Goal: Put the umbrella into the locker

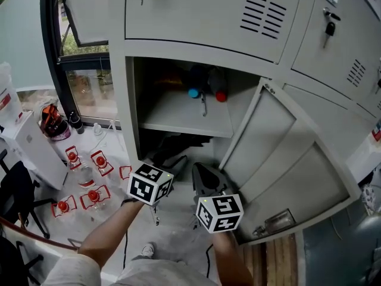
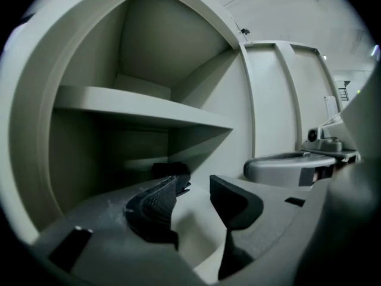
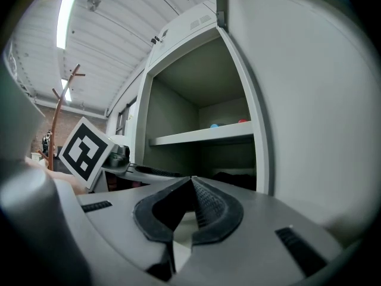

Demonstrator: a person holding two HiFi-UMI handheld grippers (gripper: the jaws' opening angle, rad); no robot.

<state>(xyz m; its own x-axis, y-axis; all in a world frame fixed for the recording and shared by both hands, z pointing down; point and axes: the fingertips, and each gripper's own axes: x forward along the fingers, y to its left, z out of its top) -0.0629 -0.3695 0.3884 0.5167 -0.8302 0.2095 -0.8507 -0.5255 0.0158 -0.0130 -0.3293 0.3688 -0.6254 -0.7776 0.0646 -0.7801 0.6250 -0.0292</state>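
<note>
- The dark folded shape low in the locker [image 1: 126, 100], under the shelf [image 1: 184, 117], is most likely the umbrella [image 1: 178, 143]. It seems to lie on the bottom of the compartment, already inside.
- Your left gripper [image 2: 196, 186] has its jaws apart with nothing between them. It points into the lower compartment, with the umbrella near but beyond the tips.
- Your right gripper [image 3: 191, 183] has its jaws pressed together and holds nothing. It sits just beside the open door [image 1: 286, 154].
- Expect the umbrella to be light, with loose, slippery fabric over thin ribs. The cloth will slide and bunch under the pads.
- If you need to shift it, take the stiff handle or the shaft, not the canopy.
- The space under the shelf is in deep shadow, so you cannot tell handle from tip or whether a strap binds the canopy.
- Both grippers cover the front of the compartment in the head view, so whether the umbrella clears the door sill is unclear.
- Two items with a blue cap [image 1: 193, 92] and a red cap [image 1: 221, 96] stand on the shelf; their bodies are too dark to identify.
</note>
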